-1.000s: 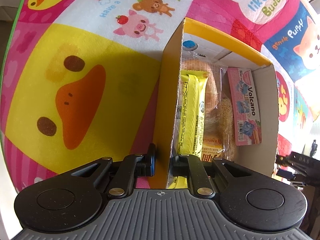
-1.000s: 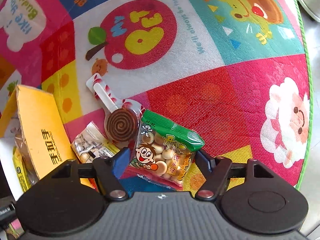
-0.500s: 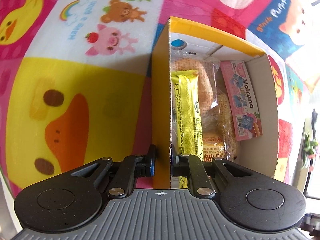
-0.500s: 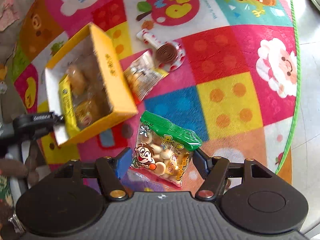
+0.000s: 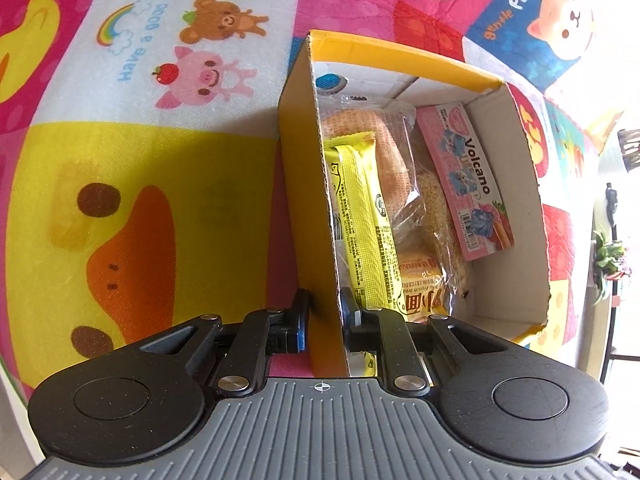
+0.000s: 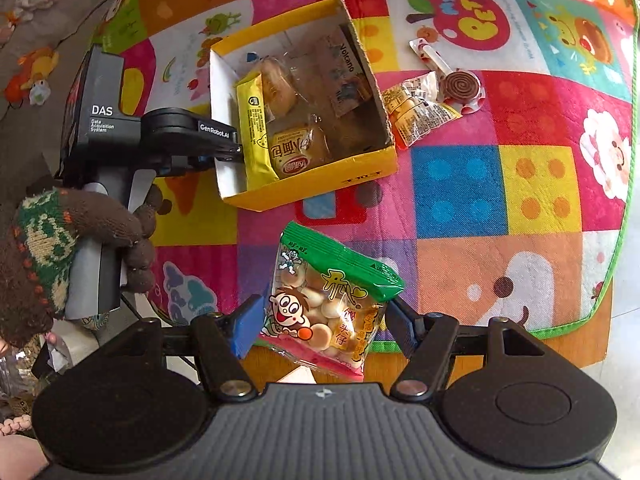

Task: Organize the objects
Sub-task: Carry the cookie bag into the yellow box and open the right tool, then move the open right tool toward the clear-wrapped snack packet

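An open yellow cardboard box (image 5: 298,168) (image 6: 320,186) stands on the colourful play mat. It holds a yellow bar (image 5: 360,216), wrapped buns (image 5: 418,280) and a pink Volcano pack (image 5: 472,184). My left gripper (image 5: 325,314) (image 6: 230,147) pinches the box's near side wall, one pad outside and one inside; its jaws are opening slightly, and the pads still look in touch with the wall. My right gripper (image 6: 325,320) is shut on a green-topped bag of small round biscuits (image 6: 328,300), held in the air in front of the box.
A swirl lollipop (image 6: 460,88) and a small clear snack packet (image 6: 416,108) lie on the mat just right of the box. A gloved hand (image 6: 80,232) grips the left tool's handle. The mat's green edge (image 6: 616,240) and bare floor lie at the right.
My right gripper has risen and pulled away with the biscuit bag, so the box, lollipop and packet now lie farther ahead. The left gripper has rolled a little, staying on the box wall.
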The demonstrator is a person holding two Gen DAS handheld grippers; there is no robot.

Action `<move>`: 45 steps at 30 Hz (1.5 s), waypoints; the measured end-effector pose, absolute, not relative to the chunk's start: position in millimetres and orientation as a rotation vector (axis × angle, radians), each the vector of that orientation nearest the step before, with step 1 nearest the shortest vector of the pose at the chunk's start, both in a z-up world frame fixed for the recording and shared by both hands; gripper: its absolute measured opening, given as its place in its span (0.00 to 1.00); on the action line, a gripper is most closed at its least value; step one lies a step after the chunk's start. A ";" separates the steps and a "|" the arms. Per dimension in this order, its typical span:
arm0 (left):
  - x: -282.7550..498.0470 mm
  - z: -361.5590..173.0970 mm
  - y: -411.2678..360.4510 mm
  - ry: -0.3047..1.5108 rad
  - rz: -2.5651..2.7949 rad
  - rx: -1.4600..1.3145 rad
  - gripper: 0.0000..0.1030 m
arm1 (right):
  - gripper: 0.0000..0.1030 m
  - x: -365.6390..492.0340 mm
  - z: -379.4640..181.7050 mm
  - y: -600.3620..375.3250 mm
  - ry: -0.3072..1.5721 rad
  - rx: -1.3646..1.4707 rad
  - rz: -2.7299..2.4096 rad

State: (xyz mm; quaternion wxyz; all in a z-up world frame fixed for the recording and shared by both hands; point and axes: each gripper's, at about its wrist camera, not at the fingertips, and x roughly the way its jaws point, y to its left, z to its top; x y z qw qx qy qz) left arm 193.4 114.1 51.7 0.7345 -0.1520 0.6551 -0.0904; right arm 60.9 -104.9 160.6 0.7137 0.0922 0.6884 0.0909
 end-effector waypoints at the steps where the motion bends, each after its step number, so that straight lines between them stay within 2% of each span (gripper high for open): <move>1: 194.5 51.0 114.6 1.438 -0.201 -0.337 0.18 | 0.65 60.4 161.9 -101.8 1.523 0.193 0.207; 9: 193.9 52.7 117.0 1.417 -0.205 -0.338 0.18 | 0.65 68.5 175.2 -93.2 1.519 0.183 0.259; 20: 192.1 52.3 120.0 1.420 -0.194 -0.363 0.19 | 0.65 161.5 185.9 -64.9 1.356 0.101 0.231; 24: 193.4 52.8 119.6 1.429 -0.180 -0.372 0.18 | 0.73 190.6 201.3 -67.9 1.272 0.217 0.292; 26: 195.5 52.6 118.9 1.434 -0.173 -0.378 0.18 | 0.73 193.5 202.5 -68.0 1.257 0.190 0.308; 37: 203.3 54.7 115.3 1.468 -0.101 -0.385 0.15 | 0.73 147.9 114.2 -190.1 1.492 0.146 0.088; 41: 202.0 57.1 117.1 1.476 -0.042 -0.385 0.14 | 0.73 165.1 94.7 -231.4 1.513 0.177 0.047; 45: 202.5 61.7 115.0 1.478 0.013 -0.379 0.14 | 0.71 206.9 83.5 -232.8 1.479 0.105 0.128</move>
